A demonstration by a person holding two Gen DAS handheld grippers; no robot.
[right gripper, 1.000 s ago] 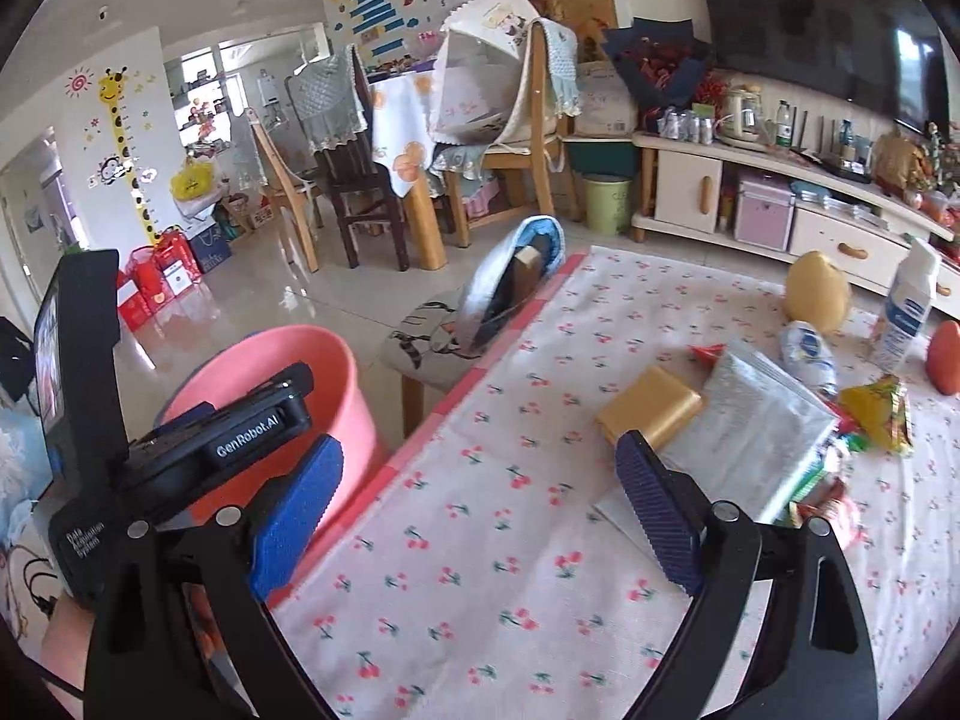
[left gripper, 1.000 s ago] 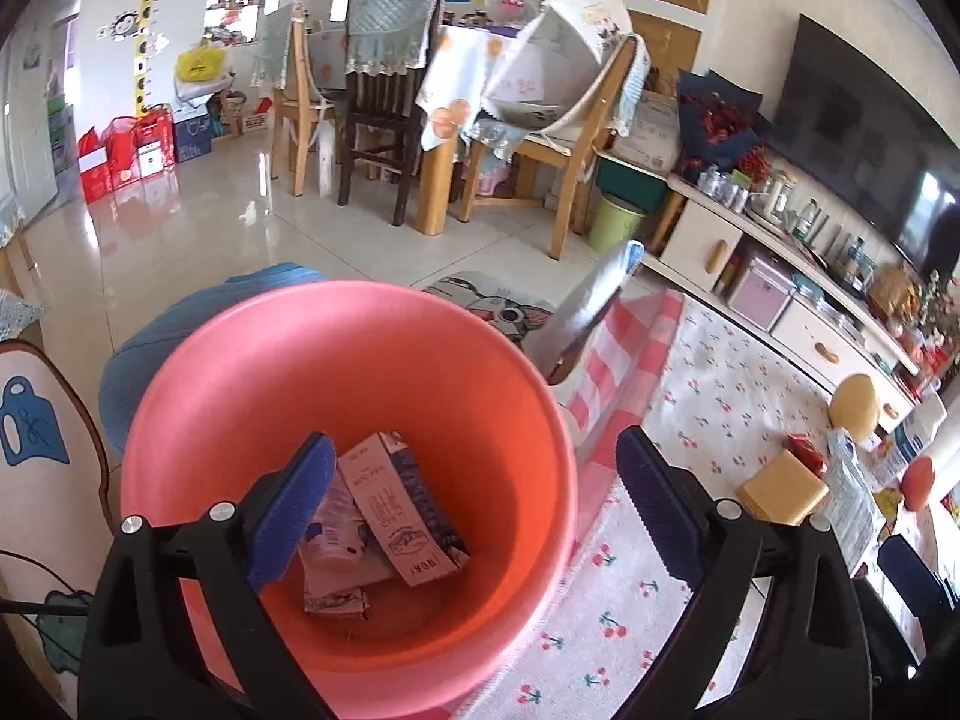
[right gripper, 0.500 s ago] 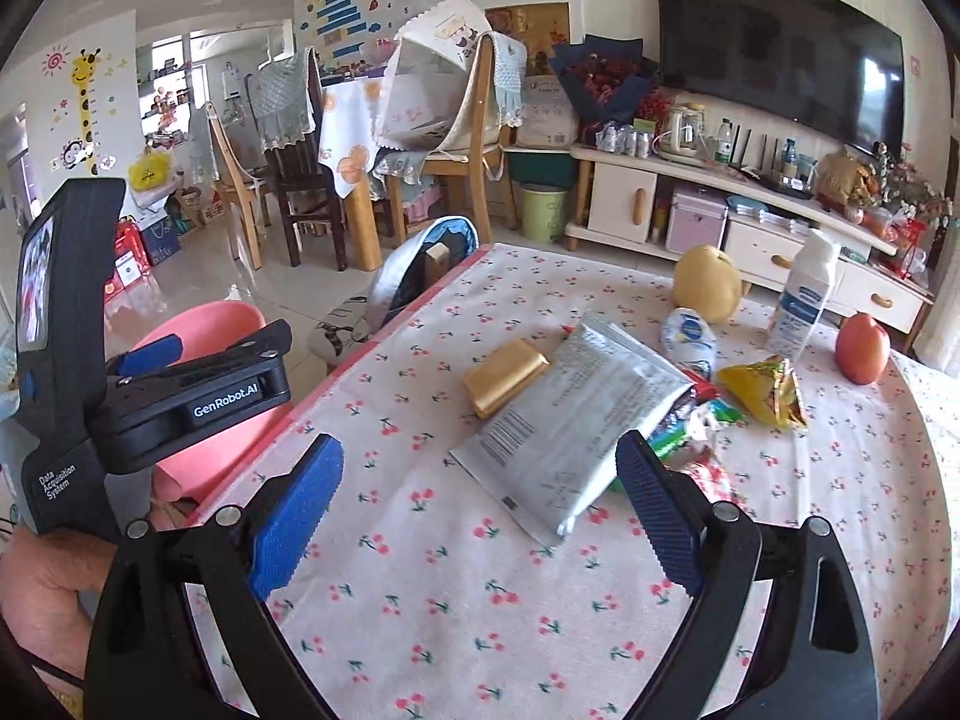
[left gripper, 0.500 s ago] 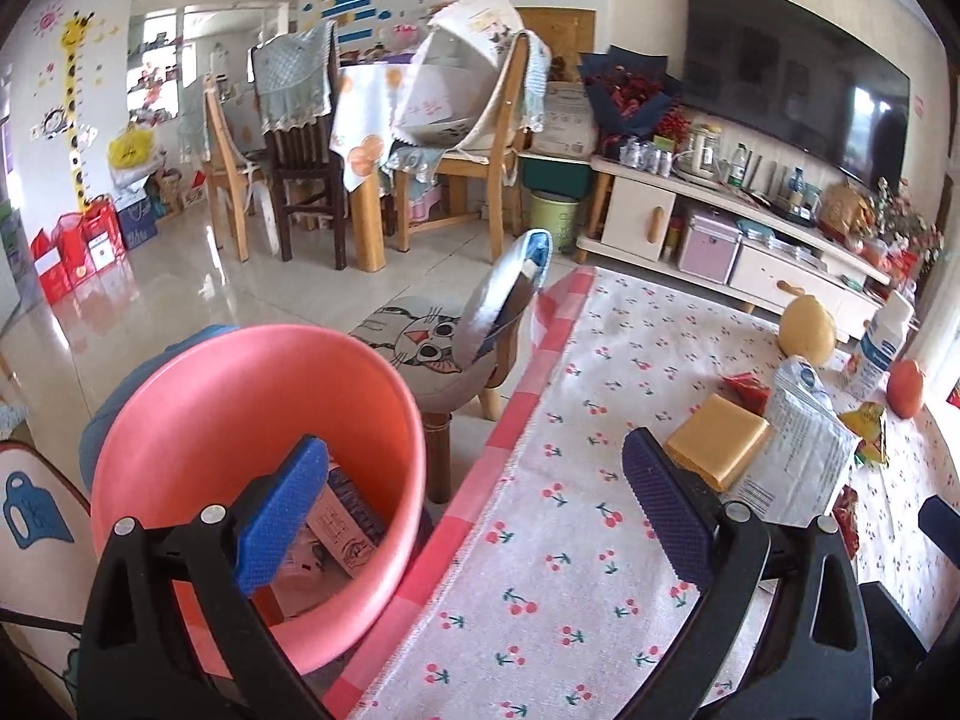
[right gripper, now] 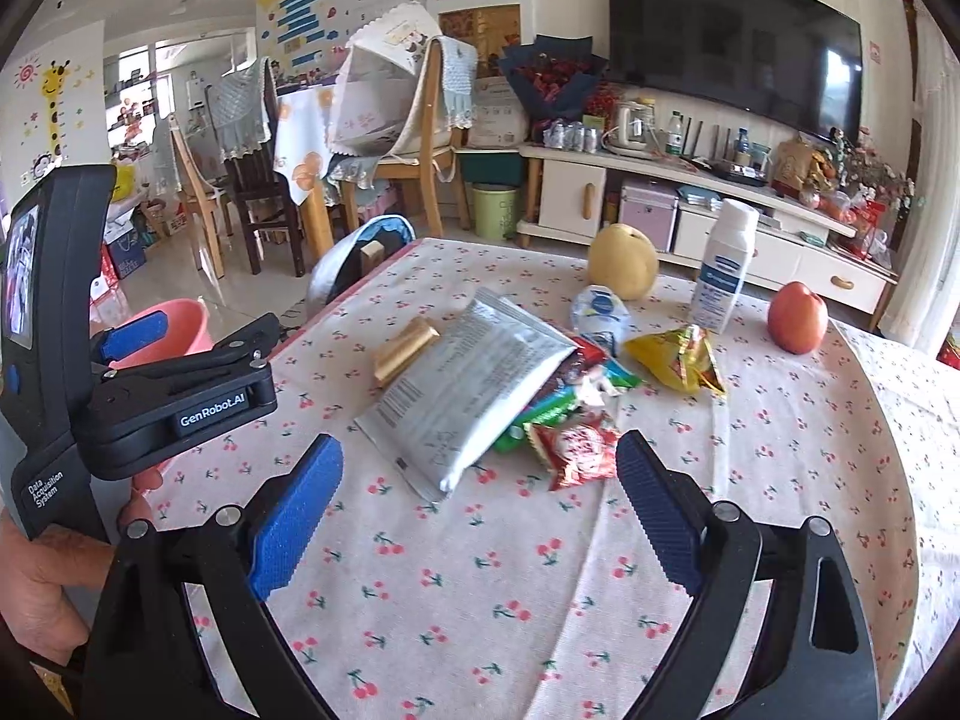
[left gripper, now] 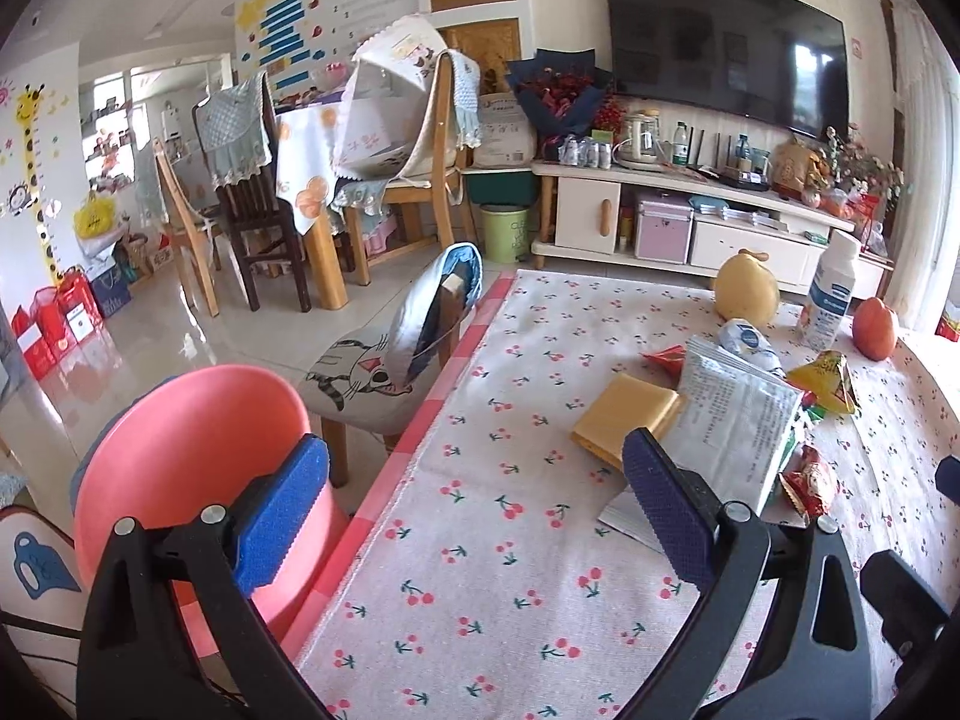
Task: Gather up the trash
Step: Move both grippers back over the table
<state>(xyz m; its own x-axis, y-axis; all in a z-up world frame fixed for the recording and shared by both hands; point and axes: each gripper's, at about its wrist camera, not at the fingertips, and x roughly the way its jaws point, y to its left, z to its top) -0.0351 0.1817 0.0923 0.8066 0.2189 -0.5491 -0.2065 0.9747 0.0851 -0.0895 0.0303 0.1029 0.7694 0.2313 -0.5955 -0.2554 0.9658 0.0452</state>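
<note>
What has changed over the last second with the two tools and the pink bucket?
The left tool swung from above the pink bucket over to the table. The right tool moved towards the wrappers. Both stayed open and empty; nothing on the table shifted.

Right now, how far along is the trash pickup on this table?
Done: cannot be confirmed here, since the inside of the pink bin is hidden. In hand: nothing; the left gripper and right gripper are both open and empty. Left: the silver pouch, red wrapper, yellow wrapper and gold packet lie on the tablecloth.
</note>
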